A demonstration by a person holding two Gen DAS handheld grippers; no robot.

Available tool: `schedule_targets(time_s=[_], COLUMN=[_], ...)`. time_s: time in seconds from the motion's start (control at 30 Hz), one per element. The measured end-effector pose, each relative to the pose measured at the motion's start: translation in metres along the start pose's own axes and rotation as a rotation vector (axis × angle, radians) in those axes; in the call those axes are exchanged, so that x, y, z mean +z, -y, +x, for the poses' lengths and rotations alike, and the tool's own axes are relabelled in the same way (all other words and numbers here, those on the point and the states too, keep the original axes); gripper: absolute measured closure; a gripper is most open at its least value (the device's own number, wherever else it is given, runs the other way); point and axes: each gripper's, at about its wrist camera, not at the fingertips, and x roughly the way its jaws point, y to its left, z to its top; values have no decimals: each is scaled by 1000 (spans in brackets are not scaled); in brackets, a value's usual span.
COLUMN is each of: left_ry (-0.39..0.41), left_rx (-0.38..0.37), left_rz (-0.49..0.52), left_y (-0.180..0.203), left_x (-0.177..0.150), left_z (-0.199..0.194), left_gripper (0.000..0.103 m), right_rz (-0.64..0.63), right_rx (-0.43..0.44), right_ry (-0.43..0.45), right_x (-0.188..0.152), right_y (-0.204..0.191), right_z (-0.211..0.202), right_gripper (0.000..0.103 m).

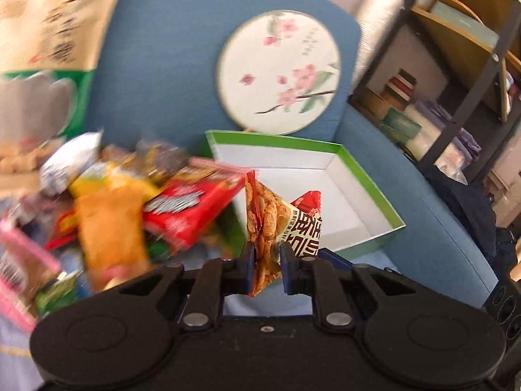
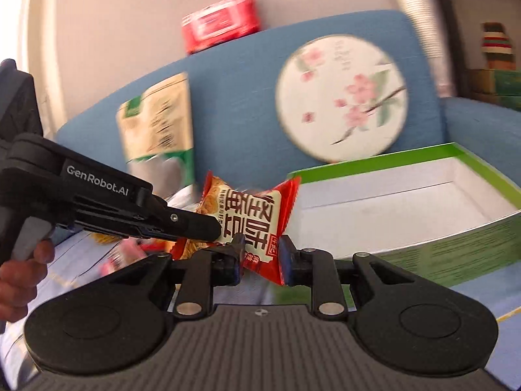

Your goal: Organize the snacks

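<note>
**A:** What carries the scene?

**B:** A blue sofa (image 2: pixel 234 75), its backrest propping a round cushion (image 1: pixel 280 71) printed with pink blossoms and a short column of writing too small to read. A pale blue sheet (image 2: pixel 81 260) covers the seat.

**A:** And the box?

**B:** A green-rimmed box (image 1: pixel 368 176) with a white interior lies open on the seat below the cushion, toward the sofa's right arm. Fine print runs along its outer green wall in the right wrist view, but it is too small to read.

**A:** To the left?

**B:** A tall beige-and-green pouch (image 2: pixel 159 123) leans on the backrest, its dark characters blurred. A red tin (image 2: pixel 221 19) sits on the backrest's top edge. Below the pouch, loose snacks (image 1: pixel 107 215) are heaped on the seat's left side: red, orange, yellow and pink wrappers, all smeared by motion.

**A:** Which snack is in play?

**B:** One red snack packet (image 2: pixel 257 218), showing fried pieces and bold dark Chinese characters on a cream panel, held above the seat just beside the box's near left corner.

**A:** Who has it?

**B:** Both. The left gripper (image 1: pixel 267 260), stamped "GenRobot.AI" on its side, has its jaws drawn nearly together, pinching one end. The right gripper (image 2: pixel 262 254) is clamped on the opposite corner, pads pressed to the wrapper. A hand (image 2: pixel 19 277) grips the left tool's handle at the picture's left edge.
</note>
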Motion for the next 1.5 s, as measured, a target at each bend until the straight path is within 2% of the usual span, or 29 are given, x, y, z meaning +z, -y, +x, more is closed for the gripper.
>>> schedule_targets(time_s=[0.13, 0.17, 0.2, 0.27, 0.33, 0.37, 0.4, 0.5, 0.57, 0.6, 0.63, 0.67, 0.7, 0.73, 0.87, 1.03, 1.1, 1.17, 1.3, 1.33, 1.37, 1.4, 1.47, 1.5], left_ry=[-4, -4, -5, 1, -8, -10, -1, 69, 106, 116, 117, 111, 107, 106, 93, 68, 73, 79, 61, 55, 49, 43, 30, 24], left_rx=[-24, -36, -42, -29, 4, 27, 35, 49, 74, 92, 119, 158, 193, 219, 319, 353, 355, 353, 322, 309, 296, 285, 273, 273], left_rz=[35, 39, 45, 66, 86, 86, 85, 75, 94, 100, 98, 86, 71, 58, -9, -81, -101, -109, -120, -124, -127, -132, -135, -141], left_y=[13, 15, 17, 20, 21, 19, 17, 11, 7, 4, 0, -6, -13, -21, -59, -104, -116, -124, -133, -134, -134, -135, -136, -137], left_x=[11, 13, 14, 16, 16, 14, 13, 2, -5, -8, -12, -16, -21, -27, -52, -66, -67, -67, -68, -67, -66, -65, -64, -63], left_z=[25, 29, 34, 44, 54, 57, 55, 29, 7, -4, -13, -21, -29, -36, -59, -76, -81, -84, -82, -80, -77, -72, -61, -56], left_gripper=[88, 87, 87, 82, 60, 27, 0, 0, 0, 0, 0, 0, 0, 0, 0, 0, 0, 0, 0, 0, 0, 5, 13, 13], right_rz=[16, 26, 35, 48, 20, 13, 11, 2, -9, -13, -17, -17, -15, -15, -58, -50, -52, -104, -241, -250, -244, -233, -258, -275], right_rx=[-73, -86, -81, -91, -121, -142, -156, -148, -119, -106, -89, -68, -43, -16, 41, 160, 193, 219, 194, 192, 202, 220, 224, 227], right_ry=[29, 32, 40, 54, 60, 58, 52, 44, 52, 55, 56, 50, 44, 35, -43, -195, -255, -264, -273, -281, -293, -312, -317, -332], right_x=[5, 6, 6, 7, 5, 3, 2, 1, 2, 2, 1, 1, 0, -1, -9, -21, -21, -19, -24, -28, -32, -35, -34, -32], right_y=[16, 19, 23, 27, 28, 28, 29, 28, 24, 21, 18, 14, 10, 6, -19, -50, -62, -77, -98, -100, -100, -100, -102, -102], right_z=[5, 7, 8, 9, 15, 15, 15, 12, 9, 7, 6, 6, 5, 5, 6, 24, 40, 54, 95, 105, 110, 114, 111, 106], right_gripper=[63, 66, 75, 75, 72, 67, 61, 55, 41, 31, 21, 16, 5, 0, 0, 0, 0, 0, 0, 1, 17, 28, 30, 31])
